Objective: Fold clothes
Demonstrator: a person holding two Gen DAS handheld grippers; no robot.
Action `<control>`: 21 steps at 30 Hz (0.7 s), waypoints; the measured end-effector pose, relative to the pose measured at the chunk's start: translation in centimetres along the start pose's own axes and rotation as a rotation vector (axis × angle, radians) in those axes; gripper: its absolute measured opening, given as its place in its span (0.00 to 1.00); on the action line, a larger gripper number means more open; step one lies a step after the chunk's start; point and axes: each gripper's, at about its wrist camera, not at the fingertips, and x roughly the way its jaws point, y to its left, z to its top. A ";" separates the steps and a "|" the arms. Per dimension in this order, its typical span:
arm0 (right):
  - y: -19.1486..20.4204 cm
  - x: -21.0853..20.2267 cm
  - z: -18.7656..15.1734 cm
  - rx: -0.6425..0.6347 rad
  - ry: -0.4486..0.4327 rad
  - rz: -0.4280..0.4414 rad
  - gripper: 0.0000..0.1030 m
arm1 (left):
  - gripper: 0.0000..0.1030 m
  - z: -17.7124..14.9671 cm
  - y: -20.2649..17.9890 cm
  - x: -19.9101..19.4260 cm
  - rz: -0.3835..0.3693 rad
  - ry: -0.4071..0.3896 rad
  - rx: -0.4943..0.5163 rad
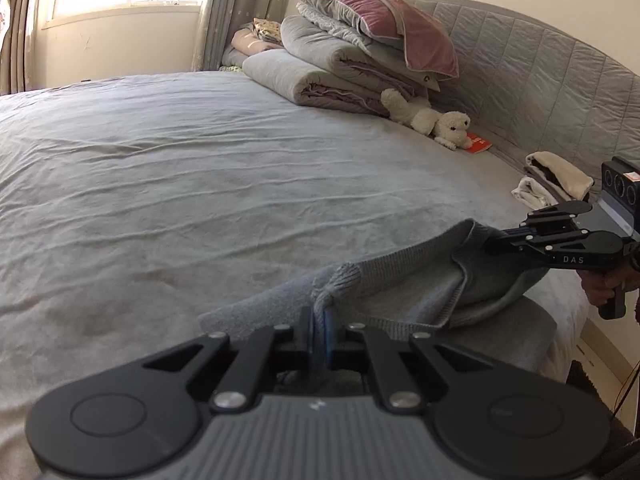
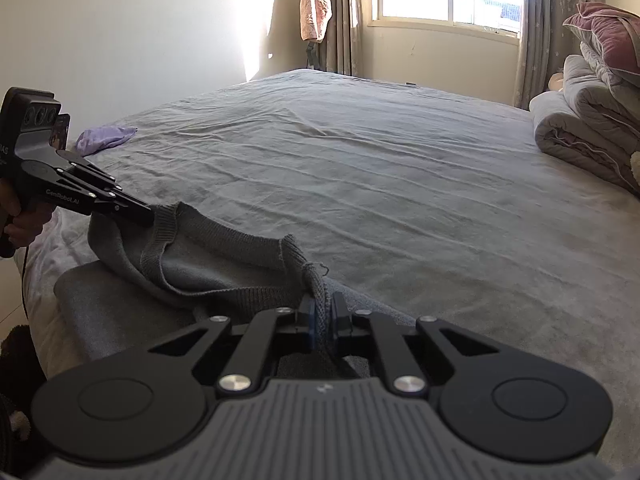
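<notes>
Both grippers are clamped on the ribbed edge of a grey knit sweater (image 1: 404,280) at the near edge of the bed (image 1: 200,184), the landmark here. The left gripper (image 1: 319,320) tilts down toward the bed, its jaws pinched narrow on a bunched bit of ribbing. The right gripper (image 2: 320,320) tilts down likewise and holds another stretch of the same ribbed edge, jaws nearly together. The edge is lifted and strung between the two grippers, while the rest of the sweater sags onto the bed's near edge. A hand (image 1: 604,284) wraps the right gripper's handle at the bed's side. Folded quilts (image 1: 332,68) are stacked at the bed's head end, with a white plush toy (image 1: 432,120) just beside them.
</notes>
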 end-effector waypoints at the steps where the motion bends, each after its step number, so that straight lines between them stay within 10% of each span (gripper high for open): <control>1: 0.1 -0.6 -0.1 -0.002 -0.010 0.004 0.08 | 0.05 -0.2 -0.5 -0.8 -0.008 -0.019 0.014; 14: 4.2 -4.2 -4.3 -0.177 0.053 0.045 0.07 | 0.05 -6.9 -5.3 -4.5 -0.058 0.073 0.193; 21: 5.8 -3.8 -5.8 -0.198 0.077 0.024 0.08 | 0.08 -7.8 -4.5 -5.6 -0.057 0.053 0.093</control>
